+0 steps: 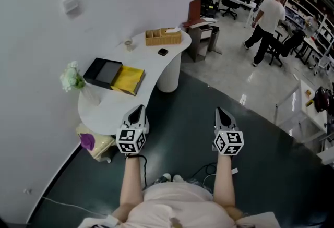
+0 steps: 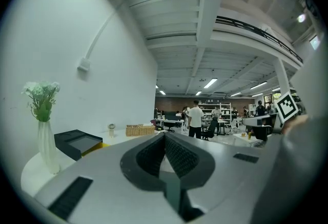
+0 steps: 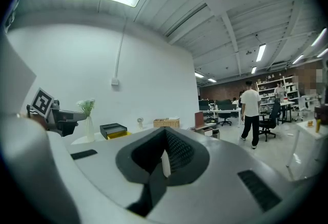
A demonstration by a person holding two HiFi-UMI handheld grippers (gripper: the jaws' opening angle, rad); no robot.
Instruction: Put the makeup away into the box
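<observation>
An open black box (image 1: 106,72) lies on the white curved table (image 1: 117,107), with a yellow flat piece (image 1: 129,80) beside it. A small black item (image 1: 163,51) and a small round object (image 1: 128,43) sit near a wicker basket (image 1: 163,37) at the table's far end. My left gripper (image 1: 138,109) hangs shut and empty by the table's near edge. Over the dark floor to its right, my right gripper (image 1: 219,111) is also shut and empty. The left gripper view shows the box (image 2: 77,142) and the basket (image 2: 139,129) beyond the closed jaws; the right gripper view shows the box (image 3: 114,129) further off.
A vase of white flowers (image 1: 73,80) stands at the table's left edge by the wall. A cream cushion with a purple thing (image 1: 88,142) lies under the table. A person in a white shirt (image 1: 269,18) walks at the far right among desks and chairs. Cables lie on the floor near my feet.
</observation>
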